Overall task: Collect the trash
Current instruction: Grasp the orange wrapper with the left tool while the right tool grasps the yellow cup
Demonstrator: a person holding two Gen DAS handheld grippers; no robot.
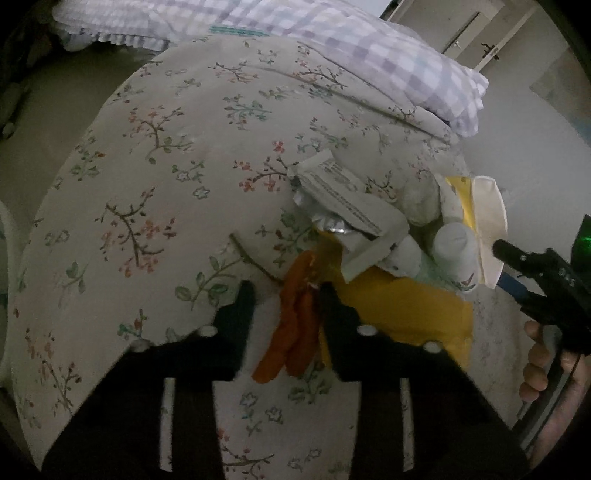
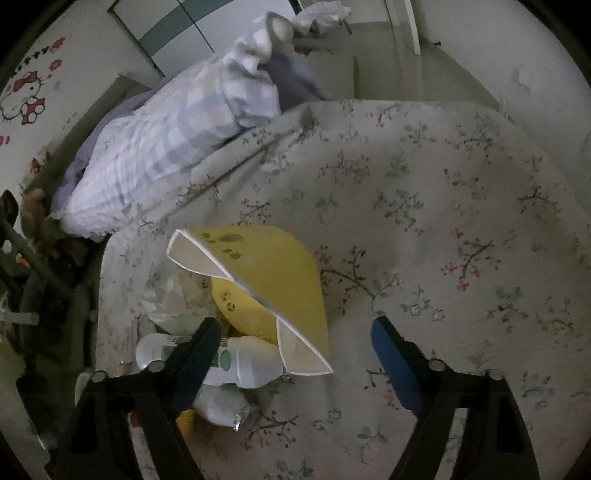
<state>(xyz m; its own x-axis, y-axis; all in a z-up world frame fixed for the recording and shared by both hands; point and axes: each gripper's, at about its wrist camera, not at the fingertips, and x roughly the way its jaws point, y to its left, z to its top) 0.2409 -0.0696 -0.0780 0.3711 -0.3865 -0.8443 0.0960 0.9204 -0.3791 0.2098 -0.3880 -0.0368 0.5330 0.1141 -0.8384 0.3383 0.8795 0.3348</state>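
A pile of trash lies on a floral bedspread [image 1: 166,155]. In the left wrist view my left gripper [image 1: 286,291] is open, with orange peel [image 1: 295,325] lying between its black fingers. Beyond it lie a crumpled printed paper packet [image 1: 347,199], a yellow sheet [image 1: 402,306], a small white bottle [image 1: 454,247] and a folded yellow-and-white paper container [image 1: 487,221]. My right gripper [image 2: 295,328] is open over the same pile; the folded container [image 2: 273,280] lies between its fingers, and the white bottle [image 2: 251,362] and crumpled tissue [image 2: 173,299] sit by its left finger.
A purple checked pillow [image 1: 406,62] lies at the bed's head, also in the right wrist view [image 2: 159,147]. The right gripper and the hand holding it show at the right of the left wrist view [image 1: 535,273]. A wall with a cartoon sticker [image 2: 26,99] and a door [image 1: 472,33] stand beyond the bed.
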